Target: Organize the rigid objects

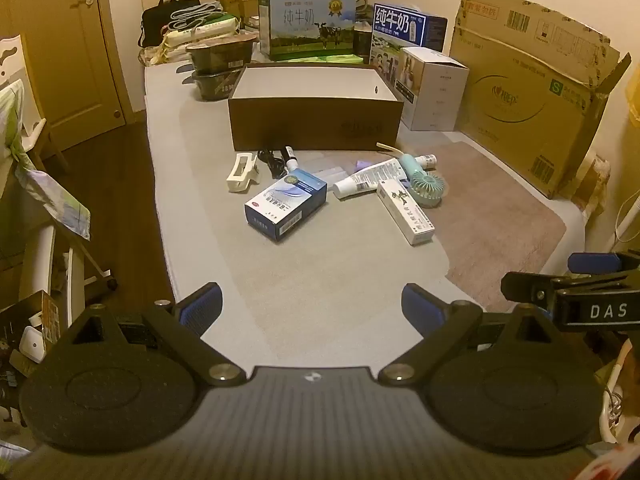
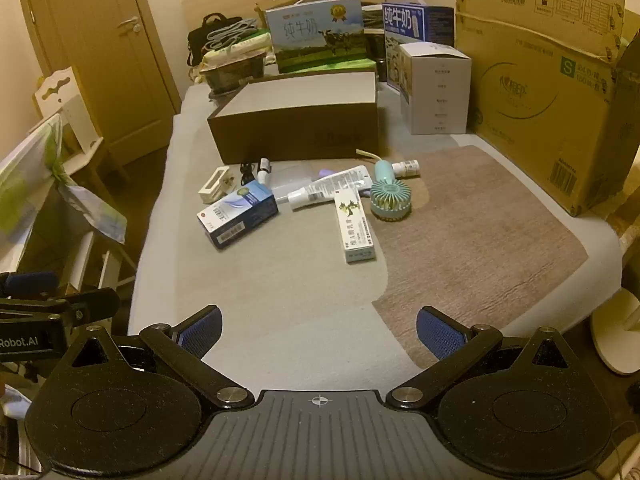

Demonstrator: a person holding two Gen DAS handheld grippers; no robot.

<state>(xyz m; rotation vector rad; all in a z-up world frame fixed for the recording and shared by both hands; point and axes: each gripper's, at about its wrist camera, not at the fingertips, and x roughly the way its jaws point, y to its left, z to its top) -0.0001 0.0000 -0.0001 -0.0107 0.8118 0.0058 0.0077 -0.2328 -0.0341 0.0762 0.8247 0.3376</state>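
Note:
An open brown box (image 1: pixel 316 124) (image 2: pixel 296 132) with a white inside stands on the bed. In front of it lie a blue-and-white carton (image 1: pixel 286 206) (image 2: pixel 238 212), a long white carton (image 1: pixel 406 212) (image 2: pixel 354 228), a white tube (image 1: pixel 368 178) (image 2: pixel 330 188), a teal hand fan (image 1: pixel 424 188) (image 2: pixel 390 196), a small white bottle (image 1: pixel 426 160) (image 2: pixel 406 168), a white clip (image 1: pixel 242 172) (image 2: pixel 216 186) and a black cable (image 1: pixel 270 162). My left gripper (image 1: pixel 312 310) and right gripper (image 2: pixel 320 332) both hover open near the bed's front edge, well short of the objects, nothing between their fingers.
Milk cartons (image 1: pixel 308 26), a white box (image 1: pixel 434 88) and a large cardboard box (image 1: pixel 532 92) line the back and right. Bowls (image 1: pixel 222 64) and bags sit at the back left. A brown mat (image 2: pixel 480 248) covers the bed's right side. A door (image 1: pixel 80 40) and chair stand left.

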